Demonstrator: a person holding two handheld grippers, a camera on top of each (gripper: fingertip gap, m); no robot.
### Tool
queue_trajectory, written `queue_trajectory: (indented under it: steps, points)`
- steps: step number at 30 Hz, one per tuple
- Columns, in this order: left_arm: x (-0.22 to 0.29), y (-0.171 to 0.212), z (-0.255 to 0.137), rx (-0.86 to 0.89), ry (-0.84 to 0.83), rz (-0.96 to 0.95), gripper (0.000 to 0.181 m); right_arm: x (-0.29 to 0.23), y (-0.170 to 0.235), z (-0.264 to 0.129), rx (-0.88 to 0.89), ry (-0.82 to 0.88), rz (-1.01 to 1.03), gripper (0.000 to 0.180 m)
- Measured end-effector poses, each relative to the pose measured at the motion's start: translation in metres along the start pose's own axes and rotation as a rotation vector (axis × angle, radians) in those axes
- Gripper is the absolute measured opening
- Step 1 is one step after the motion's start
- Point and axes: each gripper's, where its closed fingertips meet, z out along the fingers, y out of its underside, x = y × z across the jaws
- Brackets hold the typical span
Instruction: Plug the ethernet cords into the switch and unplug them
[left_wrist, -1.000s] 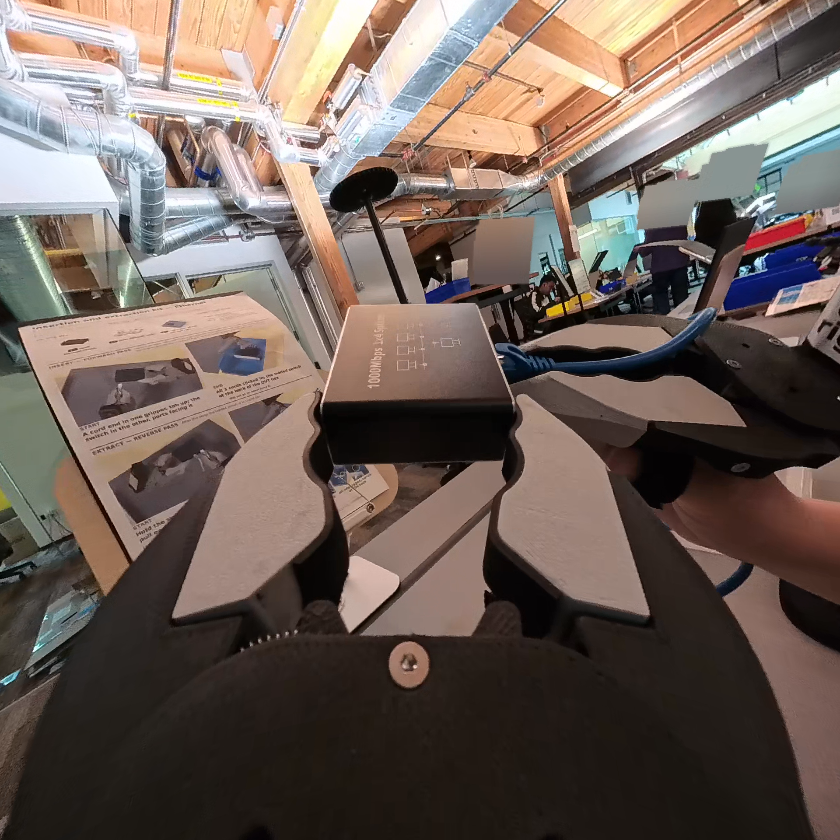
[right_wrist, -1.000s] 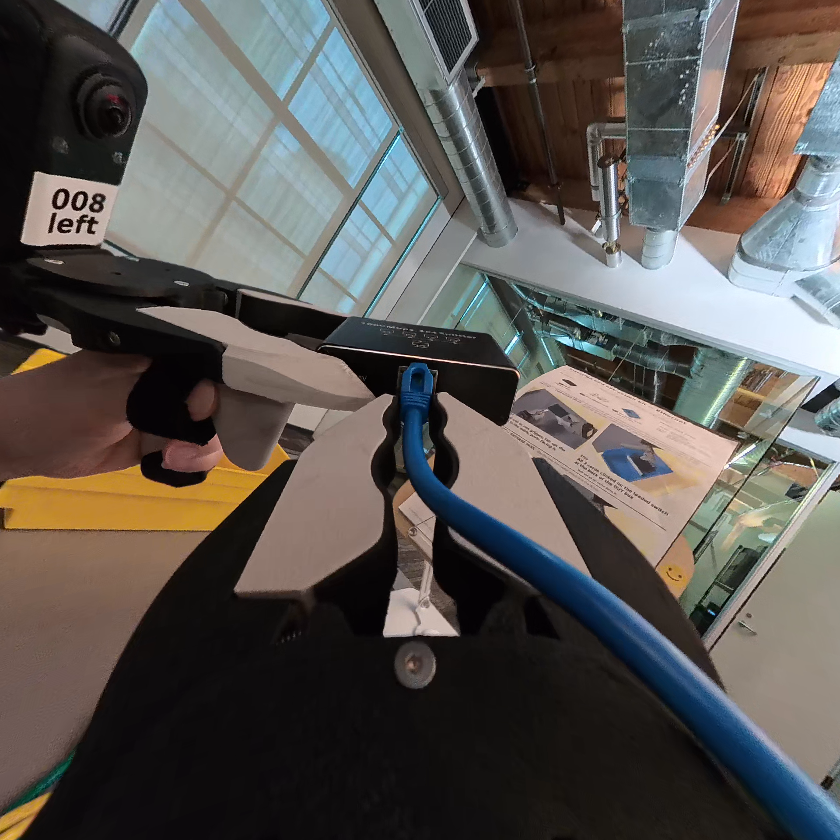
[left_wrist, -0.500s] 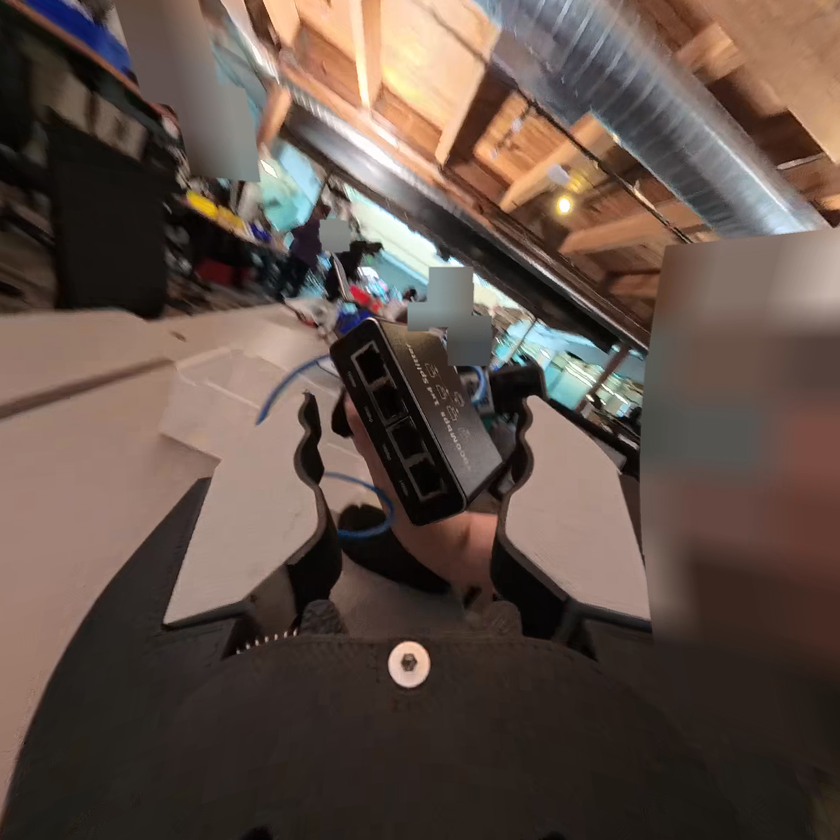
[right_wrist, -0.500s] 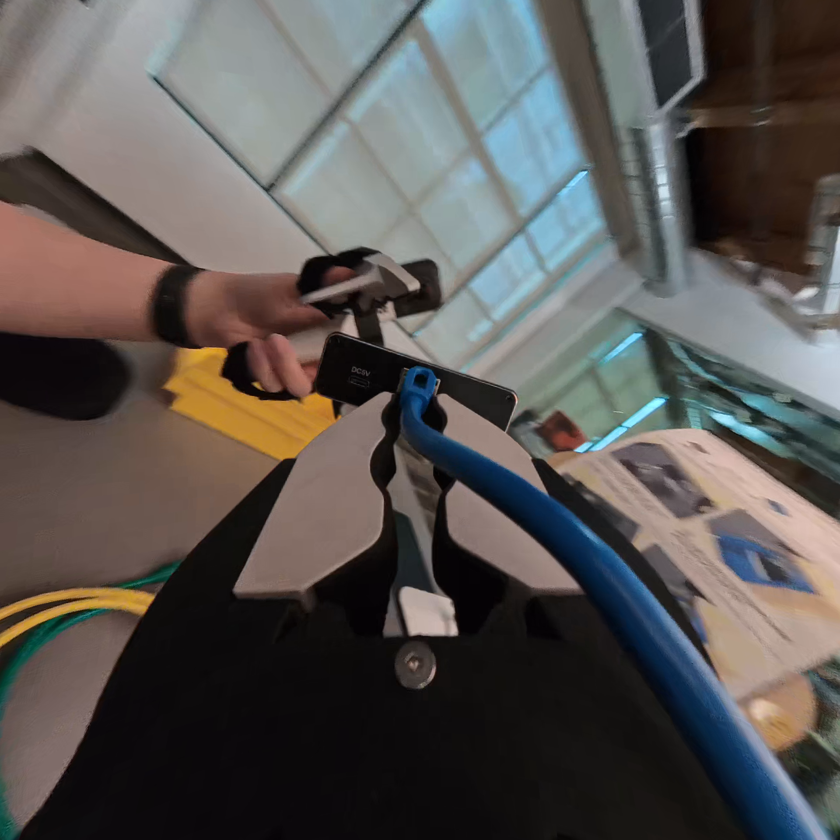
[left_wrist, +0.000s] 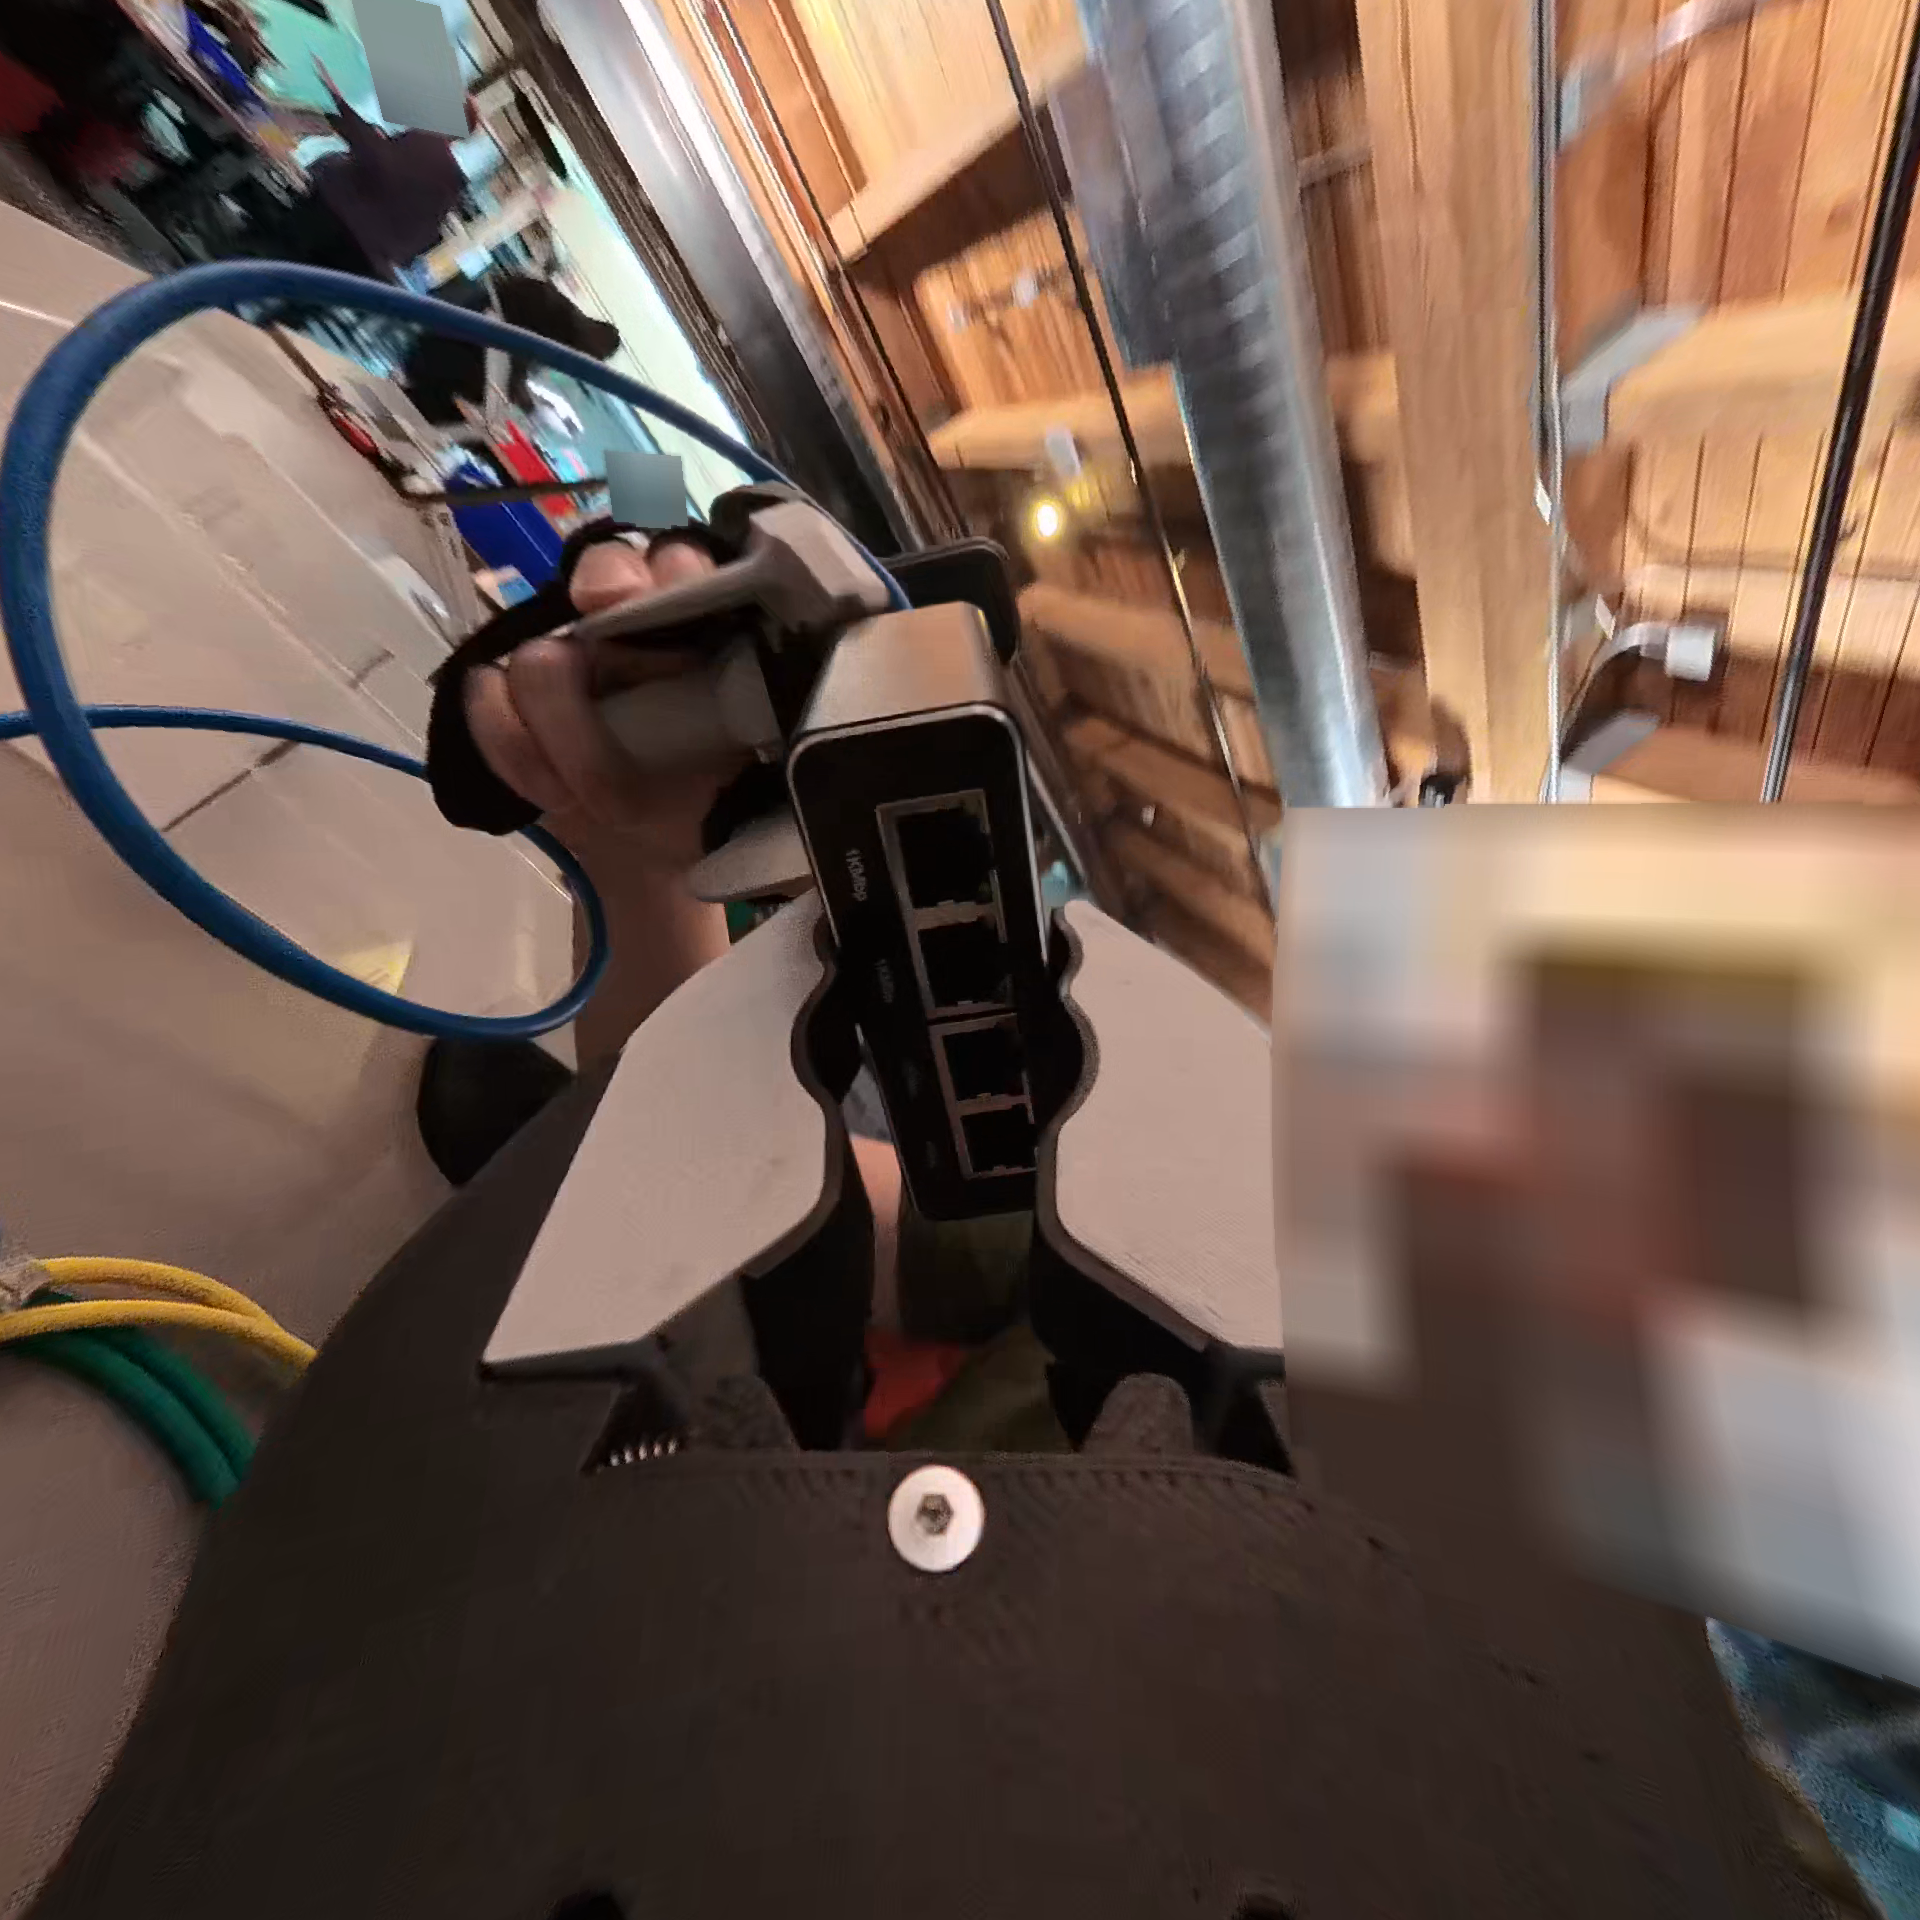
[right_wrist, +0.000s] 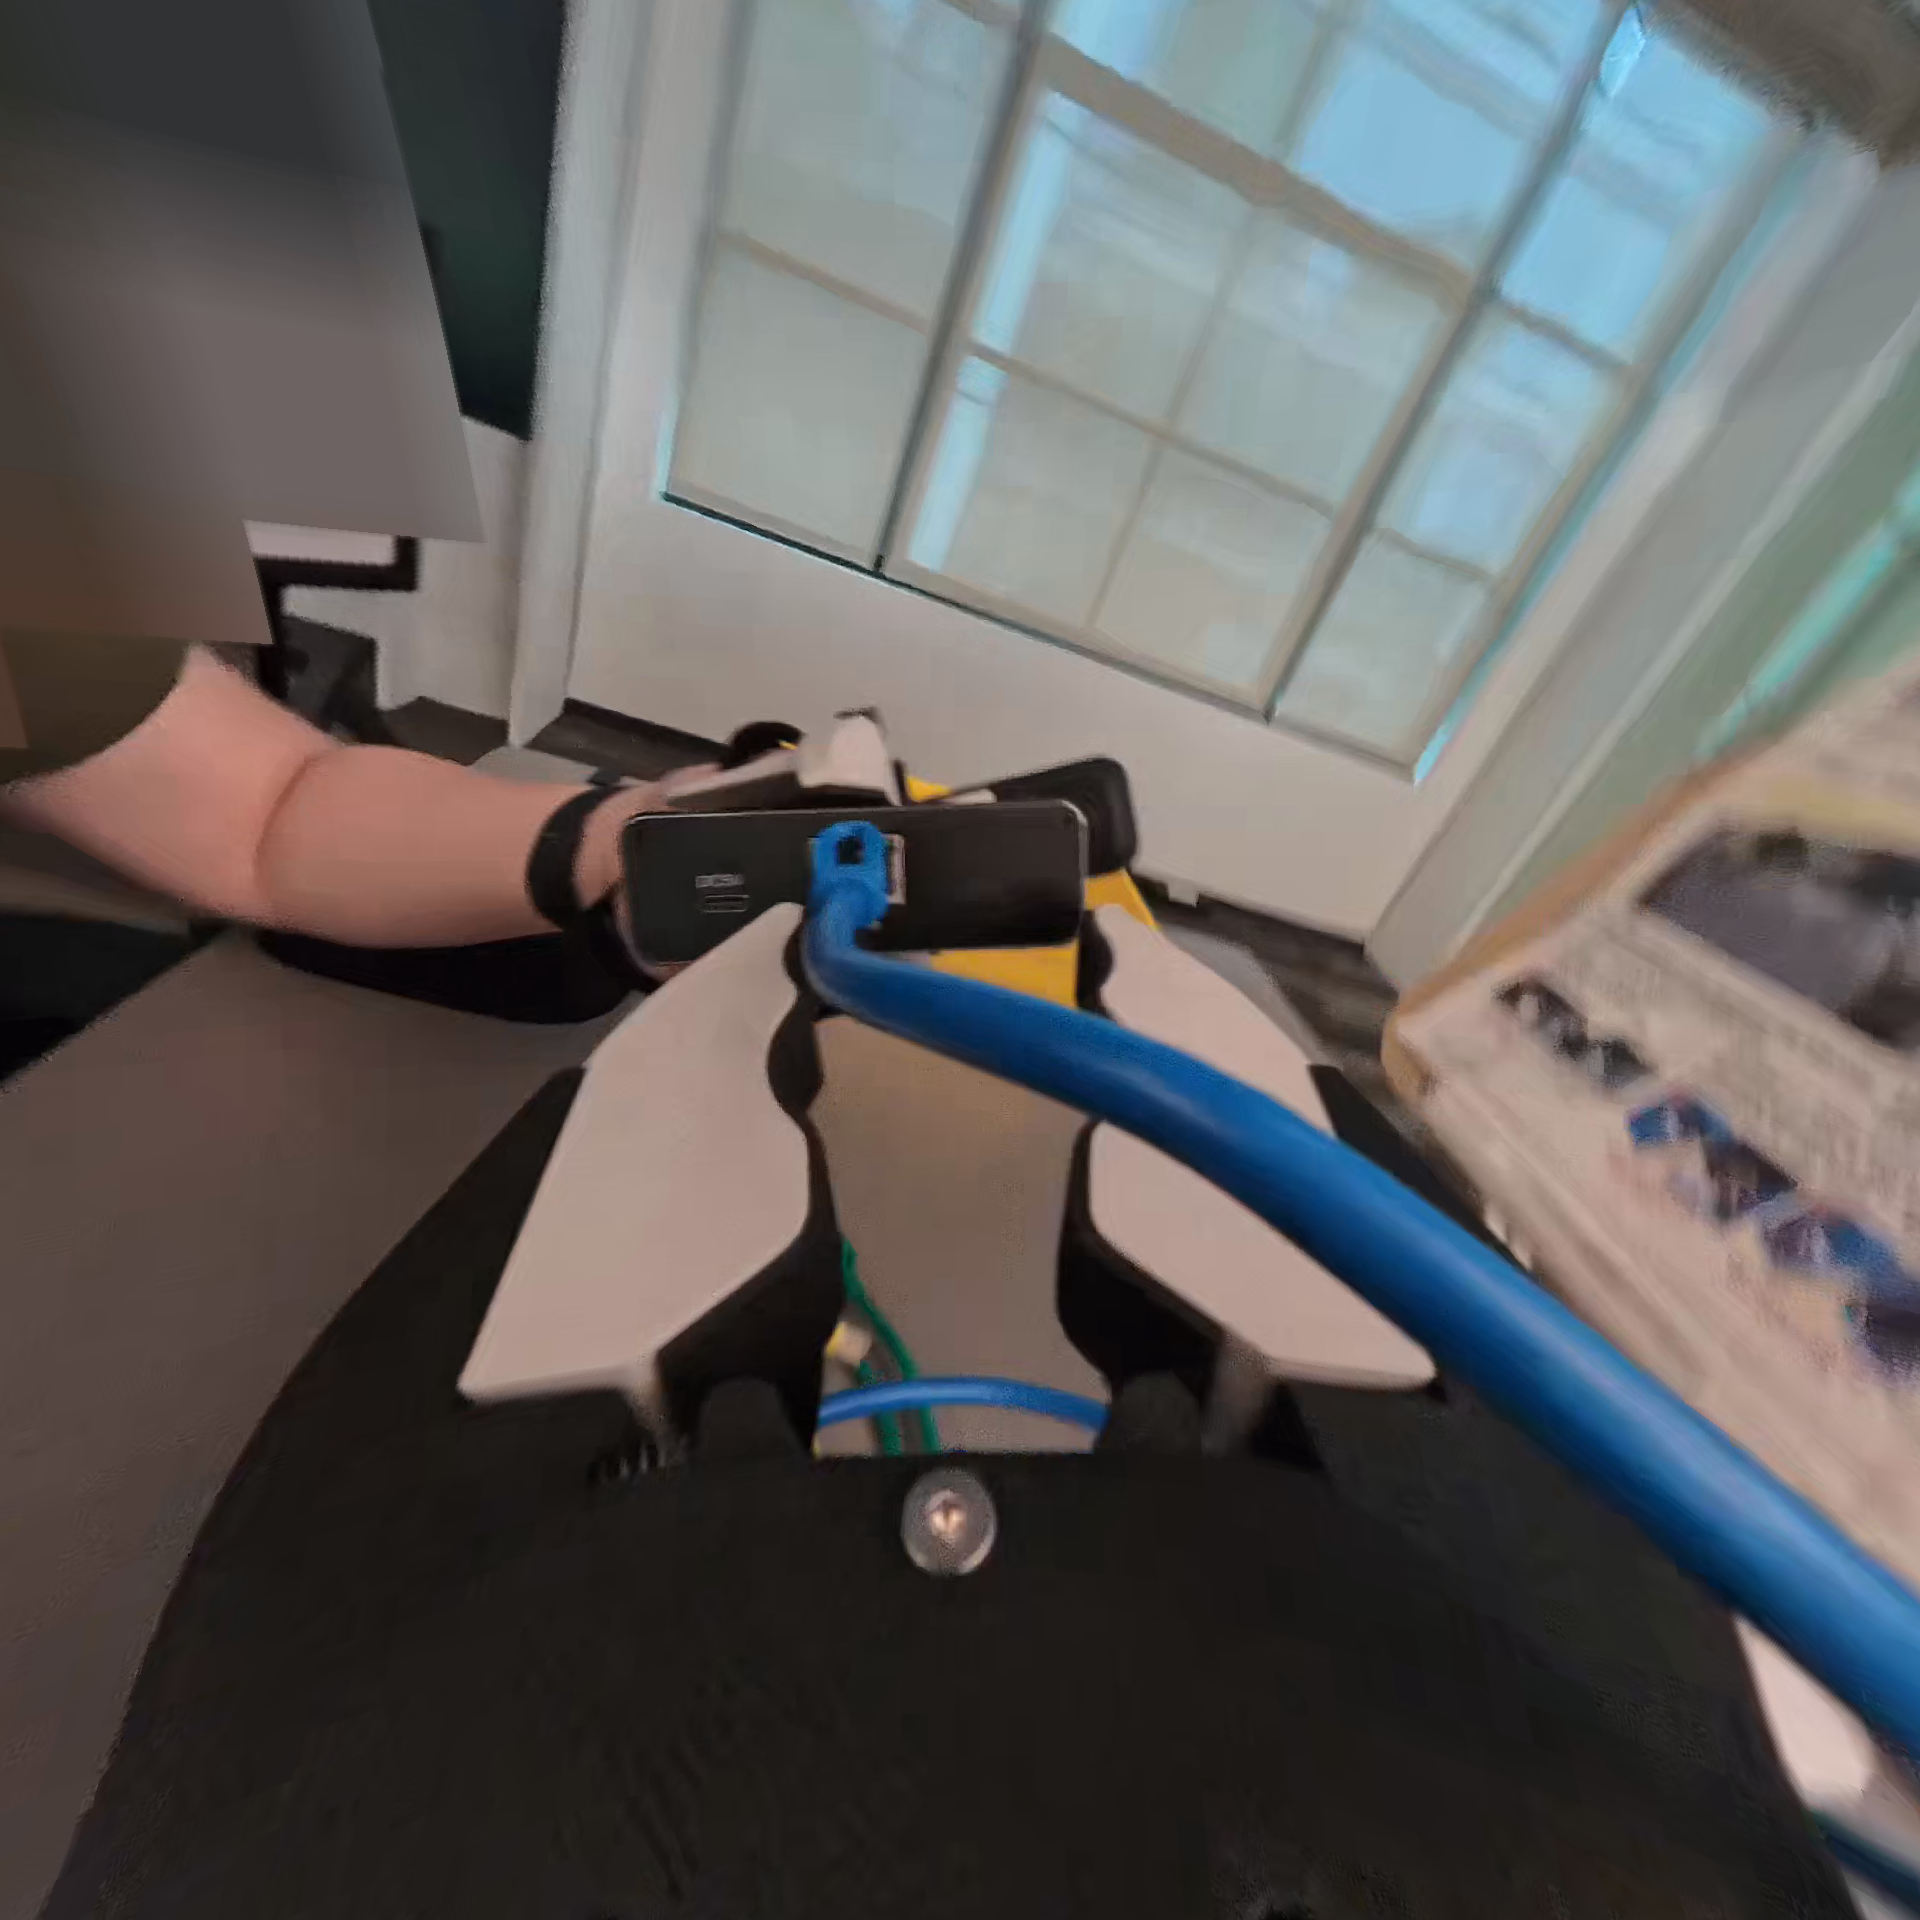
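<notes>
Left gripper (left_wrist: 940, 997) clenched on black switch (left_wrist: 935, 935); four near-face ports bare. Right gripper (right_wrist: 940, 977) released, fingers apart; blue cord (right_wrist: 1299, 1143) plugged into switch's far face.

The small black metal box w/ four ports (left_wrist: 940, 997) has tiny white print beside its ports, and more by a little slot on its other side (right_wrist: 852, 883). The big paper poster w/ photos (right_wrist: 1704, 1049) has print too, but it's all blurry.
</notes>
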Motion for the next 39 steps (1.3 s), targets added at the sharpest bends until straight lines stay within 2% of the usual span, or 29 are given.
queue_trajectory:
  steps: [1,2,4,7,11,17,20,24,25,27,29,33,35,37,39]
  points:
    - [-0.006,-0.006,-0.003,0.052,-0.008,-0.031,0.033,0.011,0.01,-0.002,-0.036,0.037,0.084,0.043]
    - [-0.009,-0.012,-0.006,0.109,0.001,-0.056,0.033,0.023,0.021,-0.005,-0.078,0.086,0.156,0.053]
    - [-0.015,-0.025,-0.016,0.206,-0.001,-0.089,0.033,0.035,0.029,-0.01,-0.094,0.131,0.206,0.052]
    - [-0.02,-0.043,-0.034,0.322,-0.075,-0.039,0.033,0.039,0.029,-0.014,-0.109,0.175,0.111,0.049]
    - [-0.018,-0.058,-0.05,0.446,-0.168,0.04,0.033,0.031,0.009,-0.012,-0.07,0.238,-0.238,0.038]
    - [-0.018,-0.062,-0.06,0.593,-0.332,0.175,0.033,0.019,0.037,0.031,-0.421,0.367,-0.797,0.05]
    - [-0.021,-0.059,-0.06,0.651,-0.396,0.196,0.033,0.012,0.044,0.05,-0.479,0.434,-1.045,0.054]
    - [-0.027,-0.05,-0.056,0.696,-0.403,0.151,0.033,0.014,0.052,0.058,-0.533,0.512,-1.219,0.054]
    - [-0.029,-0.047,-0.053,0.698,-0.405,0.137,0.033,0.014,0.052,0.058,-0.534,0.527,-1.245,0.052]
    - [-0.034,-0.041,-0.047,0.691,-0.413,0.125,0.033,0.012,0.049,0.055,-0.529,0.554,-1.307,0.037]
    - [-0.031,-0.04,-0.041,0.666,-0.391,0.131,0.035,0.009,0.044,0.052,-0.474,0.559,-1.334,0.035]
    - [-0.028,-0.04,-0.029,0.456,-0.368,0.211,0.049,0.002,0.035,0.042,-0.344,0.518,-1.291,0.033]
    - [-0.026,-0.039,-0.029,0.351,-0.249,0.08,0.062,-0.003,0.039,0.04,-0.328,0.443,-1.292,0.033]
    - [-0.029,-0.034,-0.036,0.238,-0.132,-0.046,0.056,-0.009,0.041,0.04,-0.296,0.39,-1.282,0.033]
    - [-0.037,-0.027,-0.047,0.148,-0.09,-0.132,0.056,-0.015,0.047,0.041,-0.291,0.321,-1.261,0.034]
